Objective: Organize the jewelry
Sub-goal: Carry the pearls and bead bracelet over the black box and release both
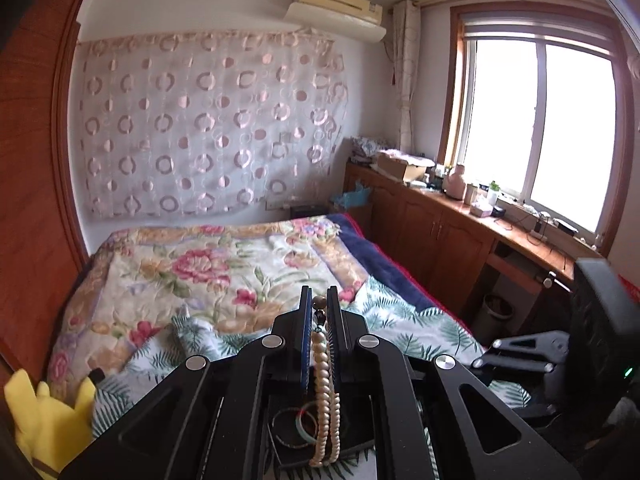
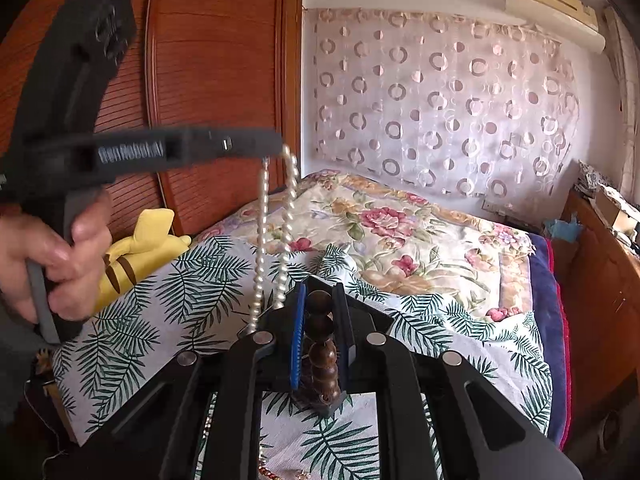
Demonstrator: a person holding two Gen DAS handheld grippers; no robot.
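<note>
My left gripper (image 1: 319,304) pinches the white pearl strand (image 1: 325,380), which hangs straight down over the bed's leaf-print cover (image 2: 168,280), while my right gripper (image 2: 320,300) clamps the dark wooden bead bracelet (image 2: 323,336).

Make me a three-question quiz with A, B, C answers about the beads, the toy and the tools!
1. Where is the yellow toy?
A) on the bed's edge by the wardrobe
B) on the windowsill
C) on the floor

2. What colour are the beads in the right tool?
A) white
B) dark brown
C) green

3. What is the left tool doing?
A) standing open and empty
B) pinching the pearl necklace
C) holding a ring

Answers:
1 A, it lies between the leafy cover and the wooden doors.
2 B, round brown beads sit between the pads.
3 B, the pearls hang from its closed tips.
</note>
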